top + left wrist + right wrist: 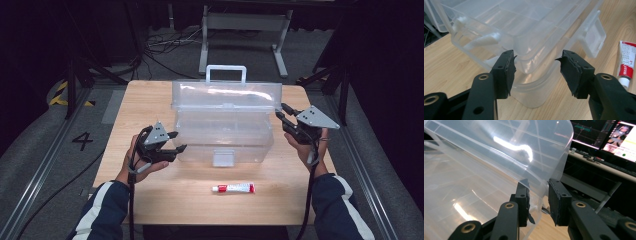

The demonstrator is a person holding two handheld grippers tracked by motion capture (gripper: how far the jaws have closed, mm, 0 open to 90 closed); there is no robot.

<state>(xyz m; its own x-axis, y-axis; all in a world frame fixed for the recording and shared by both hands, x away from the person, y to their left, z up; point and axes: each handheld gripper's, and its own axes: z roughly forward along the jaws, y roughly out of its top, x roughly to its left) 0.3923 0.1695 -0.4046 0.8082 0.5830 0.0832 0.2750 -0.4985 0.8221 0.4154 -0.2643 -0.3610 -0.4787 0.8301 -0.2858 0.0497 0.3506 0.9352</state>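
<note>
Dark room all around, cables on the floor behind, and a wooden table in the middle with a clear plastic box sitting near its far edge. Its lid stands raised, handle at the top, hinged along the back.

Over on the right, the right gripper is up at the lid's right-hand corner, and from the right gripper view the lid's edge runs between the two jaws, which are set at a narrow gap. Whether the pads actually pinch the plastic I cannot tell; it reads as holding the lid up or guiding it.

The left gripper waits beside the box's left end, jaws wide apart and empty, the box's corner just ahead of them. My guess is it's there to steady the base.

A small red-and-white tube lies near the table's front edge, well apart from both grippers, probably meant for the box.

Hard to judge: clear walls and glare hide any contents, and the tube's print is too small to read.
</note>
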